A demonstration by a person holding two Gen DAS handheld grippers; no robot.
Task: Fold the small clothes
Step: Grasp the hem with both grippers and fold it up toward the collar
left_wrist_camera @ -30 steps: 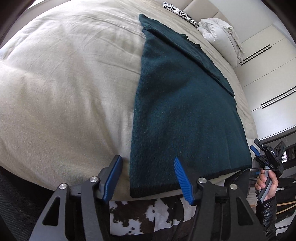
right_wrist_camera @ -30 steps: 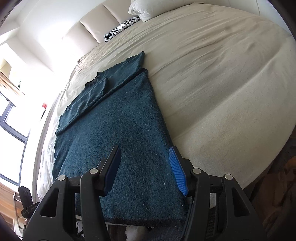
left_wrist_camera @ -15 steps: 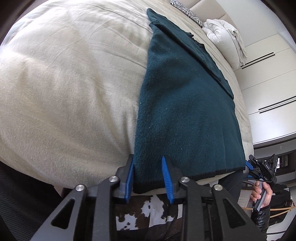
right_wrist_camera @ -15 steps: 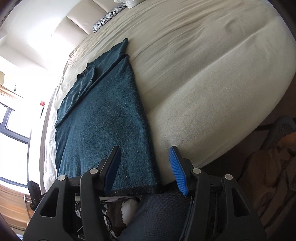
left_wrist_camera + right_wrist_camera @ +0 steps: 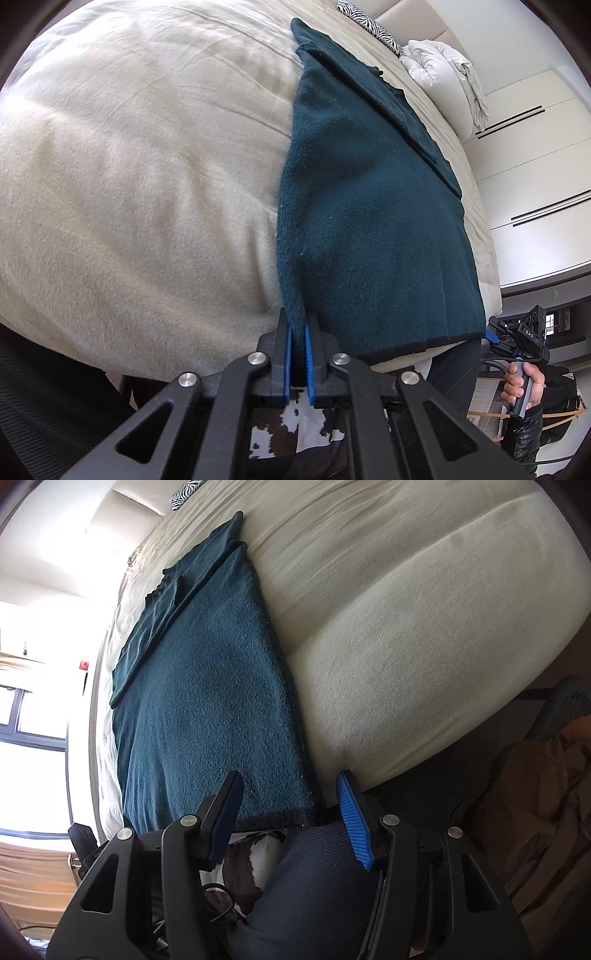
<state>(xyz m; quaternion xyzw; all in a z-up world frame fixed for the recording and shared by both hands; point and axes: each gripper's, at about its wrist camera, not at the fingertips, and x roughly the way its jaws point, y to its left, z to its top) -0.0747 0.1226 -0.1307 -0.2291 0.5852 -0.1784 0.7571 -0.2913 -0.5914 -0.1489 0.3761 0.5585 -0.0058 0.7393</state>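
Pinching the near left corner of a dark teal knitted garment (image 5: 369,206), my left gripper (image 5: 298,354) has its two blue pads pressed almost together with the fabric's edge sandwiched between them. The garment lies flat on a cream-coloured bed (image 5: 129,177), its long axis running straight away from me toward the far headboard, and its black-trimmed hem runs along the bed's near edge, right in front of both grippers. At the far end a narrower layer of the same cloth lies on top, apparently a sleeve or upper part already turned in.

My right gripper (image 5: 291,812) is wide apart and holds nothing. In its own view the garment's near right corner (image 5: 303,805) sits just ahead of and between its blue fingers (image 5: 354,819), with the hem crossing the gap. The left view shows this gripper from the side at the far right, in my right hand (image 5: 522,384), close to that corner.

So the left side is already secured, and the right corner is the one not yet gripped. I judge the coming move to be a short advance of the right gripper onto that corner, then closing, so both corners can travel together along the garment's length, away from me, for a fold. A zebra-patterned cushion (image 5: 364,18) and a white bundled duvet (image 5: 443,74) rest far off, well apart from the garment.
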